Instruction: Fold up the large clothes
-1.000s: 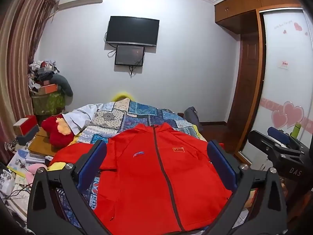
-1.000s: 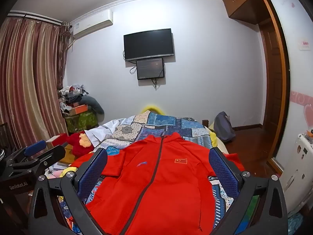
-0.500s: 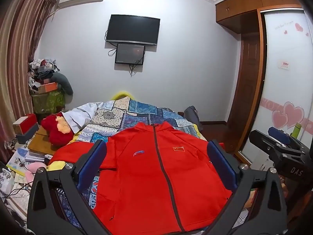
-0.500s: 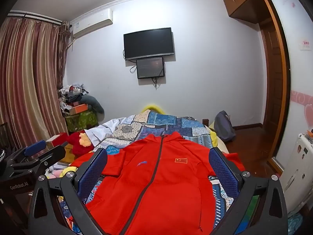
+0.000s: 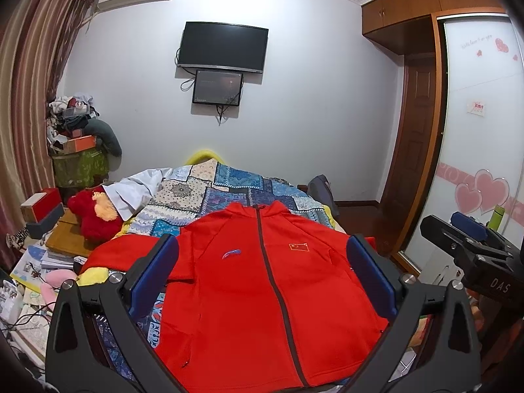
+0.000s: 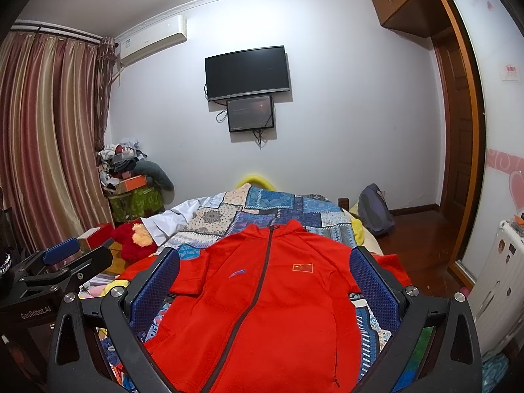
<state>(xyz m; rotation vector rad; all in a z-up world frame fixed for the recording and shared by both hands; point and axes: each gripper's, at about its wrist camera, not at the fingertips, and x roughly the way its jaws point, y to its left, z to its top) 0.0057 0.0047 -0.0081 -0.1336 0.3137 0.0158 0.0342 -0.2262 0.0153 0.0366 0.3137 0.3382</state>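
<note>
Both grippers spread wide, empty, held above the jacket on the bed.

Left gripper [image 5: 262,271] and right gripper [image 6: 265,275] each stand with jaws apart, gripping nothing and clear of the cloth. Directly ahead of and below both lies the red jacket [image 5: 262,294], zipped, front up, spread flat, collar pointing away. It rests on the patchwork quilt [image 5: 222,190] of the bed. Beyond the left gripper's left finger, a red plush toy [image 5: 95,216] sits at the bedside. A TV [image 6: 247,72] hangs on the far wall.
</note>
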